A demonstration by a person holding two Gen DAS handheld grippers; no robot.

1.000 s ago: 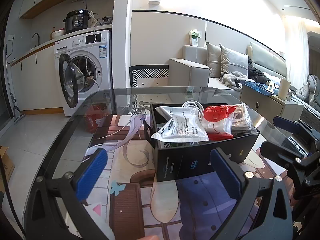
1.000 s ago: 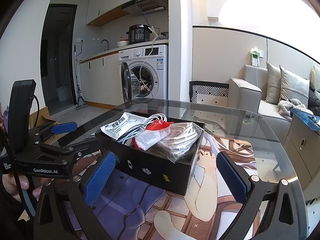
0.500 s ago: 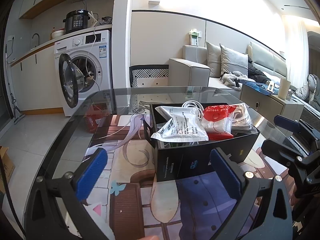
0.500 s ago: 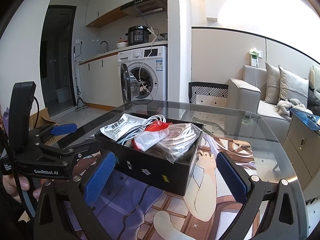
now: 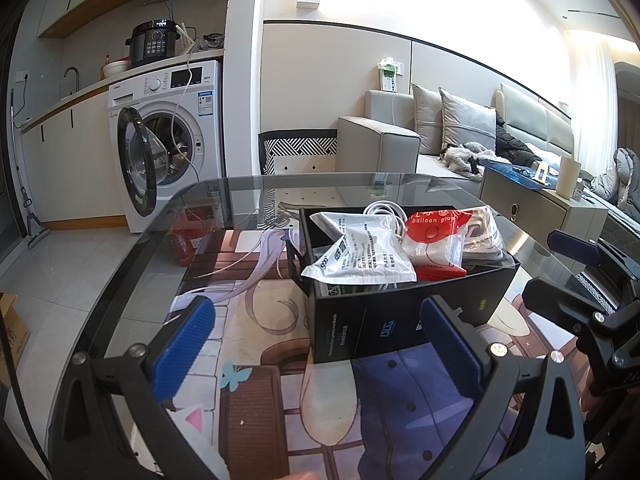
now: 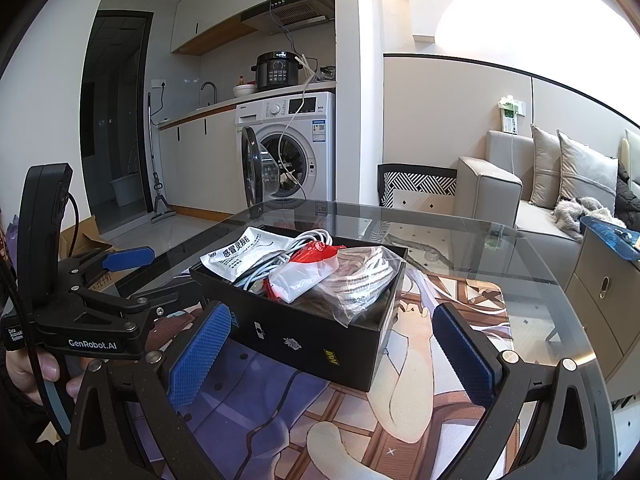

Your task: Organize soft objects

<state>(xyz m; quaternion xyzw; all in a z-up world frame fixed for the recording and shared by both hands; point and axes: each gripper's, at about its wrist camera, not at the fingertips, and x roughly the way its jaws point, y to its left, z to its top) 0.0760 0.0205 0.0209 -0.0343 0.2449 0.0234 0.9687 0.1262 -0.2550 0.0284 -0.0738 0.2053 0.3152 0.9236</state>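
A: Where is the black box (image 5: 404,312) placed relative to the two grippers?

B: It is set on the glass table (image 5: 132,276), over an illustrated mat (image 5: 256,392) seen beneath the glass. It is found ahead of the left gripper (image 5: 320,344), nearer the right-hand finger, and no contact is seen. From the right wrist view the box (image 6: 304,336) is framed between the blue pads of the right gripper (image 6: 332,352), just beyond them and apart from both.

A: How are the jaws held?

B: Both pairs are spread wide, and nothing is held in either.

A: What is kept in the box?

B: A white printed packet (image 5: 360,256) is laid at the near left corner (as seen from the left wrist). A red-and-clear packet (image 5: 434,240) marked "balloon" is propped beside it, a clear bag (image 5: 482,236) of grey-and-white material is placed at the far right, and a coil of white cable (image 5: 386,212) is tucked behind. All of it is heaped above the rim.

A: What cannot be made out?

B: The lower layers of the box are hidden by the packets, and the contents of the clear bag are not identifiable. The hand (image 6: 36,372) on the left gripper is cut off at the frame edge in the right wrist view.
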